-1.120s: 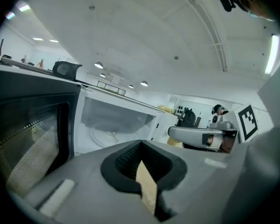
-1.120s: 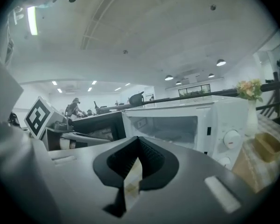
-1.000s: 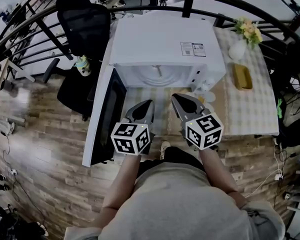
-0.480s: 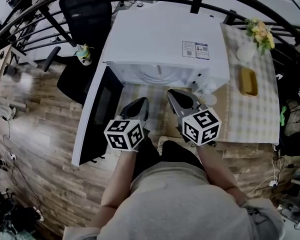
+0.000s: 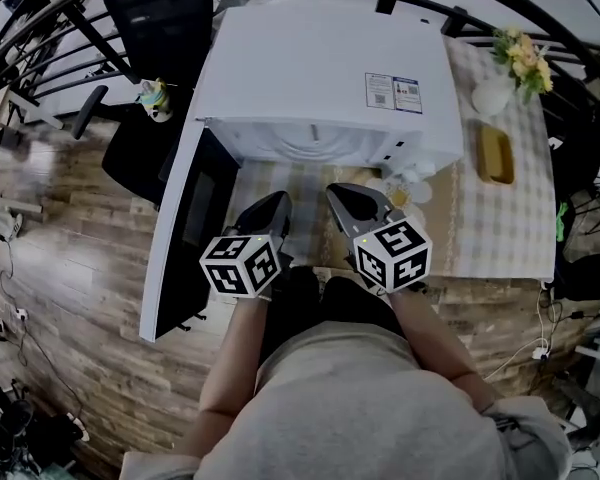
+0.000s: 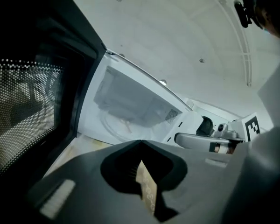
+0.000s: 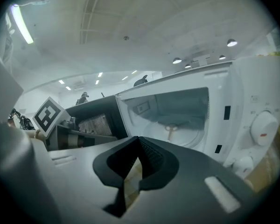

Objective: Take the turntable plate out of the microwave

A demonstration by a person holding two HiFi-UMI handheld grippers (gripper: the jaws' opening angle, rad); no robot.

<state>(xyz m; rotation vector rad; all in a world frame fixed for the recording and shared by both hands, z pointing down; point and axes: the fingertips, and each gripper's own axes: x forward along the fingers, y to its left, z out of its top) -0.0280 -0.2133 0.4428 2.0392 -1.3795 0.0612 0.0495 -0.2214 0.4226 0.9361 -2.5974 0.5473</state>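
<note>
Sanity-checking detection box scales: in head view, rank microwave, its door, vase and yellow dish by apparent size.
1. microwave
2. door
3. vase and yellow dish: too alike to rank

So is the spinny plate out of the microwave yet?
Not yet. Done: the microwave door stands open. In hand: nothing. The left gripper and right gripper hover in front of the opening, jaws together and empty. Left to do: the turntable plate lies inside the microwave, so reaching in, gripping it and lifting it out are all to come.
</note>
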